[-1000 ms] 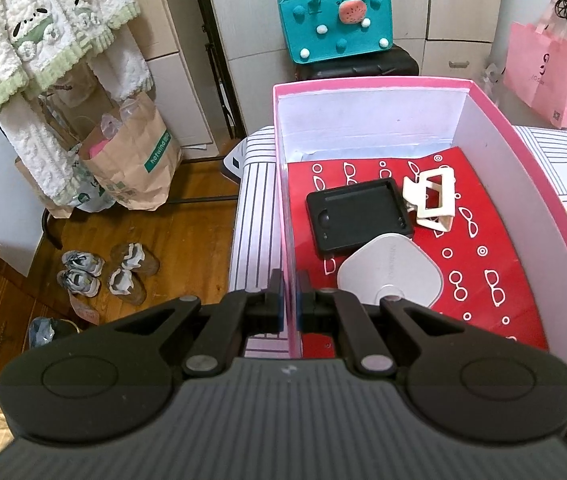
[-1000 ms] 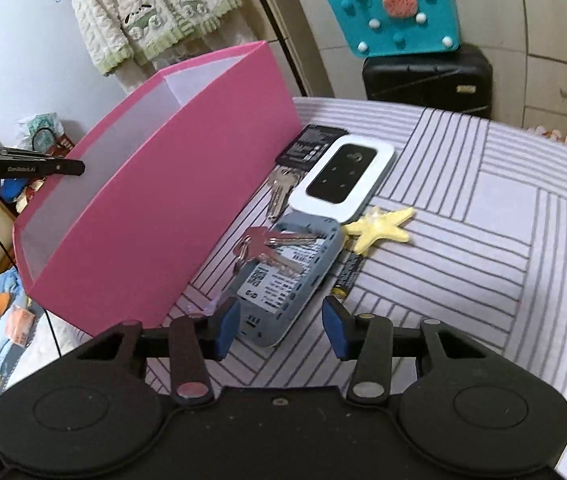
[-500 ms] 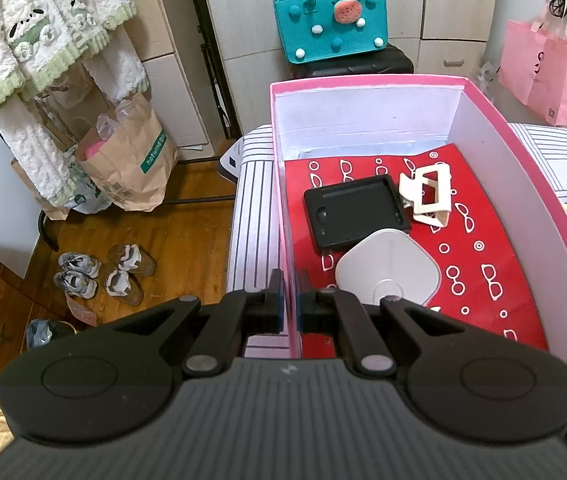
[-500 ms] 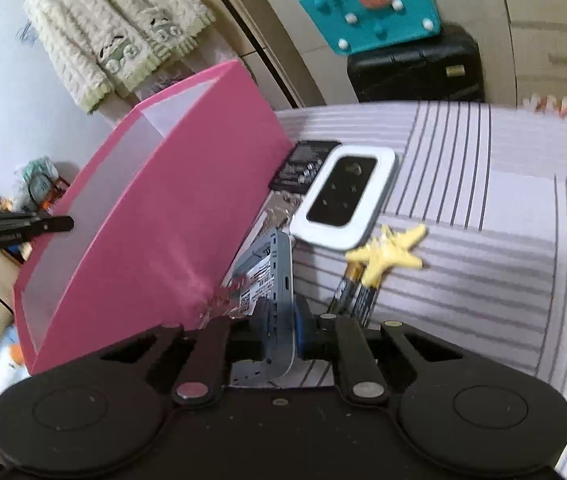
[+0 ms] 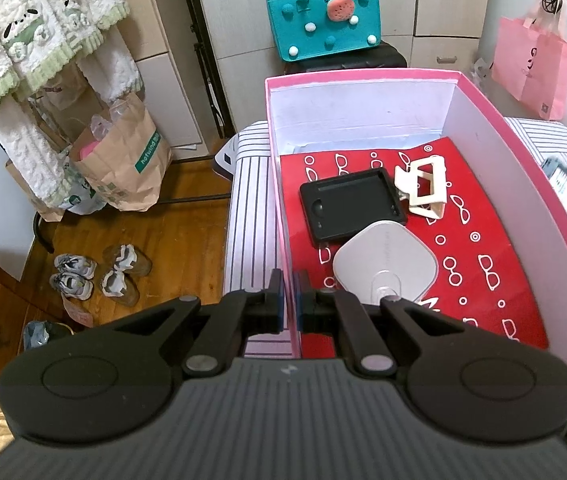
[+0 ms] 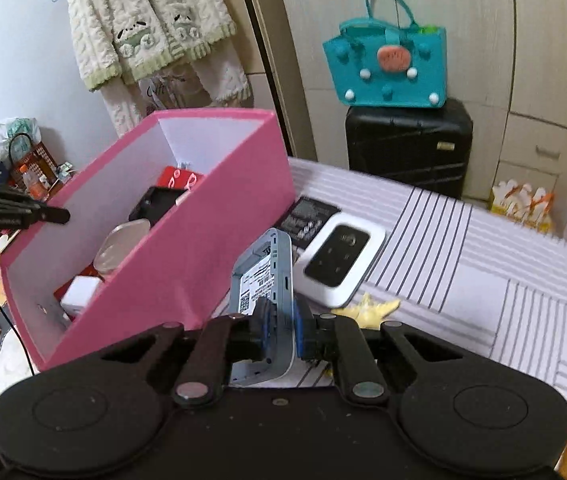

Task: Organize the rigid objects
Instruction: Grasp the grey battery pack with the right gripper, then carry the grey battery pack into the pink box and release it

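Note:
My left gripper (image 5: pixel 290 307) is shut on the near left wall of the pink box (image 5: pixel 483 128). On the box's red liner lie a black case (image 5: pixel 351 204), a white clip (image 5: pixel 423 184) and a white rounded pad (image 5: pixel 387 264). My right gripper (image 6: pixel 279 332) is shut on a grey device (image 6: pixel 267 276) with a label, held on edge above the striped table (image 6: pixel 483 264), right beside the box's outer wall (image 6: pixel 187 264). A white and black router (image 6: pixel 339 260), a black card (image 6: pixel 307 216) and a yellow starfish (image 6: pixel 367 308) lie on the table beyond it.
A teal bag (image 6: pixel 387 64) sits on a black suitcase (image 6: pixel 403 148) behind the table. A pink bag (image 5: pixel 531 68) hangs at the right. Left of the table, a paper bag (image 5: pixel 123 156) and shoes (image 5: pixel 99 272) are on the wooden floor.
My right gripper closed on the grey device and lifted it off the table, tipping it on edge. My left gripper kept its grip on the box wall and stayed put.

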